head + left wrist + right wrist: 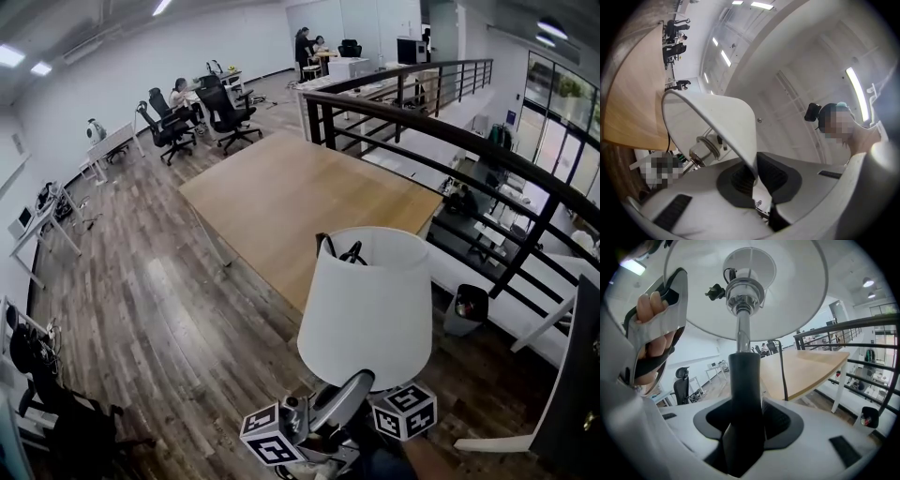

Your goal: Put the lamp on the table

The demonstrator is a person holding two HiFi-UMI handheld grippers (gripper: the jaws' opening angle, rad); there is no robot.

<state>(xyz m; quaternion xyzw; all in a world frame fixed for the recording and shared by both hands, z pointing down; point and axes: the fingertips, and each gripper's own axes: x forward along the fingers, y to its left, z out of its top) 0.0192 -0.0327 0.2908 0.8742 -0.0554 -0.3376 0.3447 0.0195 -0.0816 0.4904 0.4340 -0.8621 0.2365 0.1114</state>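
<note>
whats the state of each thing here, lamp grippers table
lamp, upright, carried in the air
shade, on the lamp, rim pinched
left gripper, jaws shut on the shade
right gripper, jaws shut on the lamp stem
table, lamp not on it

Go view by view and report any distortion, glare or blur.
Head view: fisheye bows the railing and table; ceiling lights glare at top left. Left gripper view: strong warp, black corners, the lampshade rim close and soft. Right gripper view: the lamp stem looms dark and blurred up close.
</note>
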